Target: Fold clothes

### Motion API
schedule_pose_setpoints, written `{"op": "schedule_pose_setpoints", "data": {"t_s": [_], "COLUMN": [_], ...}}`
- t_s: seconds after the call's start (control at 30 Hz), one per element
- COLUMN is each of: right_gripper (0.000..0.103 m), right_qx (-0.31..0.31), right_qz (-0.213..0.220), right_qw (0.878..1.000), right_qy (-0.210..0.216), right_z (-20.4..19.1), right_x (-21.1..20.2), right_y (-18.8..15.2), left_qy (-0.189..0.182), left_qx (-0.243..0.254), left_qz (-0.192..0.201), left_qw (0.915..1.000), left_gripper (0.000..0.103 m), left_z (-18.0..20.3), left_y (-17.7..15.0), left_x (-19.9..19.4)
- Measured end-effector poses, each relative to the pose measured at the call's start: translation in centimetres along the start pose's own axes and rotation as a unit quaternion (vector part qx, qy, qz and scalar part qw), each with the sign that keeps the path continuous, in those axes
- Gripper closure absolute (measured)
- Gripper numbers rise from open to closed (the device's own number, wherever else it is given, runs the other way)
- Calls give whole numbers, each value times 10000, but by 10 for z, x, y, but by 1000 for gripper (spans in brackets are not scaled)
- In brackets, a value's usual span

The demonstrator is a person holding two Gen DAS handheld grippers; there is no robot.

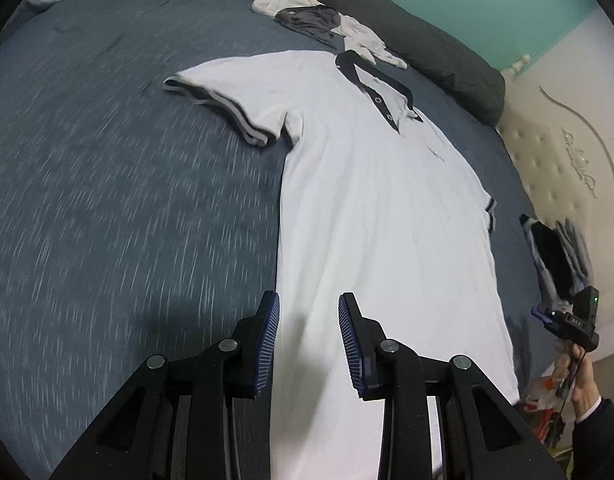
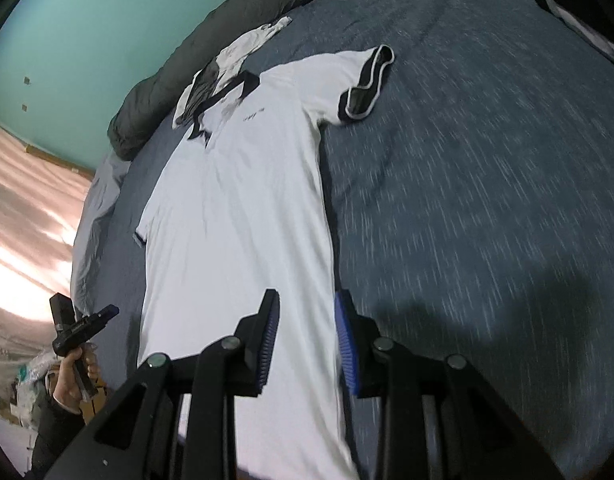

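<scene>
Bed point(image 1: 87, 200) fills both views, blue-grey cover. Polo point(image 1: 371, 208) flat, face up, frame centre; collar upper middle, hem at bottom edge. Clothes heap point(image 1: 319, 20) beyond collar, near top. Left gripper point(image 1: 309, 344) over hem's left edge, right gripper point(image 2: 305, 340) over opposite edge; both jaws parted, nothing between. Judgement: next pinch sleeve and side seam together, fold inward, keep fabric taut, avoid bunching.

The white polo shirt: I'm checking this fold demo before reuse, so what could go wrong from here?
1. Both grippers, left and right, are open above the white polo shirt, gripping nothing; closing near its side edge could pinch the bed sheet too.
2. The pile of clothes touches the collar and may snag.
</scene>
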State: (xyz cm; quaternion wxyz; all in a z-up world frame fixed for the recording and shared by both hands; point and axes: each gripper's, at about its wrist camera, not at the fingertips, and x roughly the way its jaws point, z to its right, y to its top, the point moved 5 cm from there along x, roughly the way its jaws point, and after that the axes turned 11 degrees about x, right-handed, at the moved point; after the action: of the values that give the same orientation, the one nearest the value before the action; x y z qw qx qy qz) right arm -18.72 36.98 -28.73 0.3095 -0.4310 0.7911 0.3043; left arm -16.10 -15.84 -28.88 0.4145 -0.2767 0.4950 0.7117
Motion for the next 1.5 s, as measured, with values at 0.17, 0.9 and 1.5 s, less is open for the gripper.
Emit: {"op": "schedule_pose_setpoints", "data": {"t_s": [0.17,0.9,1.5], "right_gripper": [75,101,77], "right_qx": [43,336,393], "right_qz": [52,389,140], "right_qw": [10000,9987,9984], "right_qy": [-10,39,374], "right_z": [-4,2,1], "right_x": [36,134,135], "right_y": [40,135,128], "left_qy": [61,82,219], "left_qx": [-28,-135,-192], "left_qz": [-6,55,39], "left_qw": [10000,9999,9996], "left_gripper": [69,100,100], "left_z": [-12,-56,-59], "left_y": [30,84,89], "left_x": [29,105,109]}}
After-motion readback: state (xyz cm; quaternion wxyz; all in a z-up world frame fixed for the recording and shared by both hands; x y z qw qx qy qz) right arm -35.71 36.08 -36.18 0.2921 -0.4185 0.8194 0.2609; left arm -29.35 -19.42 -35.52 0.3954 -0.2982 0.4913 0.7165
